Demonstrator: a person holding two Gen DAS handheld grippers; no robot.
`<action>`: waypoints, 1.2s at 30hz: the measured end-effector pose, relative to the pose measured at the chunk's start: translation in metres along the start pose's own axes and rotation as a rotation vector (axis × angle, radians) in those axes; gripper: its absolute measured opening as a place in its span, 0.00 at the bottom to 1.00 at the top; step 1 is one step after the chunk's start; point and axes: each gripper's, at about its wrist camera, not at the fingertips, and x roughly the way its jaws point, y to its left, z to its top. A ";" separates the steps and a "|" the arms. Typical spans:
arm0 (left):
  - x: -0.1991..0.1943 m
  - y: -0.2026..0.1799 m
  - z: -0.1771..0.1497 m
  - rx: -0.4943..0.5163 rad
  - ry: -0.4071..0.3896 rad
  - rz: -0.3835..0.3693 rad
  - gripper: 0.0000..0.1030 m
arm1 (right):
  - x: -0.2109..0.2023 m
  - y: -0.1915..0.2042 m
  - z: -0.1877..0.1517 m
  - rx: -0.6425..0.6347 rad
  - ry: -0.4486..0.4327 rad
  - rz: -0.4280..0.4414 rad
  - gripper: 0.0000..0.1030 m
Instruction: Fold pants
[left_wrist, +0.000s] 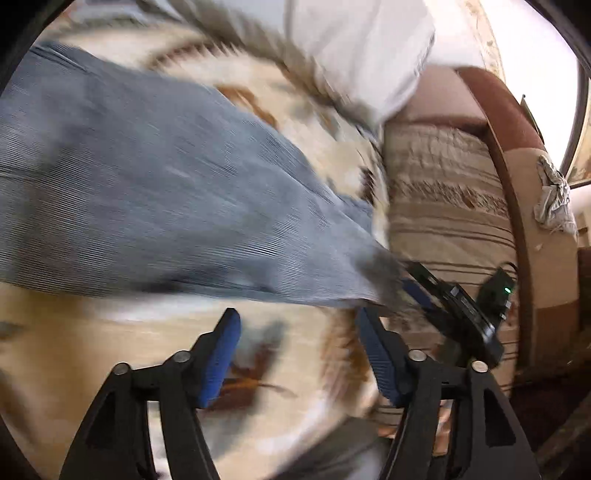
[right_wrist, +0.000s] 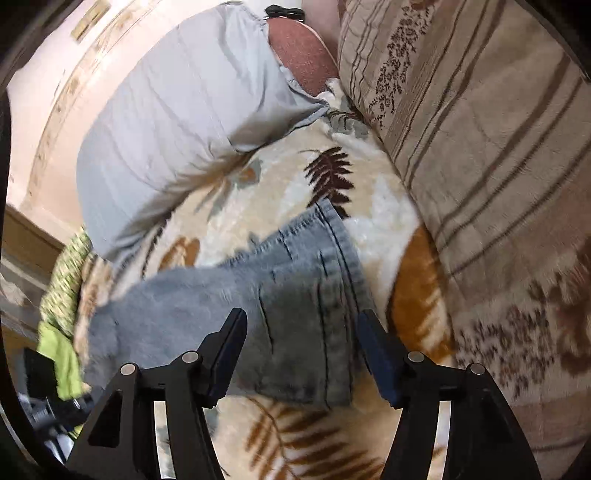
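Pants: faded blue denim pants (right_wrist: 280, 295), spread on a cream plush blanket with brown fern print (right_wrist: 288, 435); centre of the right wrist view, seams and a pocket edge running down toward the lower middle.
Pants, left view: same blue denim (left_wrist: 155, 192) sweeping from the left edge to a narrow end at centre right; heavily smeared, so exact lie of the cloth cannot be told.
Risk, grip: likely a one-layer pinch or a miss, since both tools stand wide and neither has cloth between its pads; a fold started that way would drag crooked.
Risk, blanket: deep pile under the denim could be caught with it, lifting the blanket into the fold.
Risk, blur: fast motion in the left view suggests a hasty approach; could bunch the narrow end.
Risk, crowding: grey pillow (right_wrist: 177, 122) at upper left and striped beige blanket (right_wrist: 491, 155) at right hem in the denim; a folded leg could land on either.
Left tool (left_wrist: 299, 332): wide open, blue pads (left_wrist: 221, 354) empty, lower middle of frame, just below the denim's lower edge; contact cannot be told.
Right tool (right_wrist: 303, 332): wide open, holding nothing, tips over the denim at lower centre; touching or hovering cannot be told.
Other: green patterned cloth (right_wrist: 62, 295) at left edge, apart from the fold area.
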 end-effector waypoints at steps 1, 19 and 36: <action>0.015 -0.005 0.004 -0.008 0.022 -0.007 0.63 | 0.004 -0.005 0.005 0.026 0.012 0.007 0.62; 0.076 -0.011 0.032 -0.215 0.019 -0.030 0.02 | 0.020 0.001 0.045 0.039 0.023 0.079 0.04; 0.104 -0.020 -0.008 -0.088 0.042 0.136 0.02 | 0.007 -0.022 0.021 0.066 0.028 0.041 0.69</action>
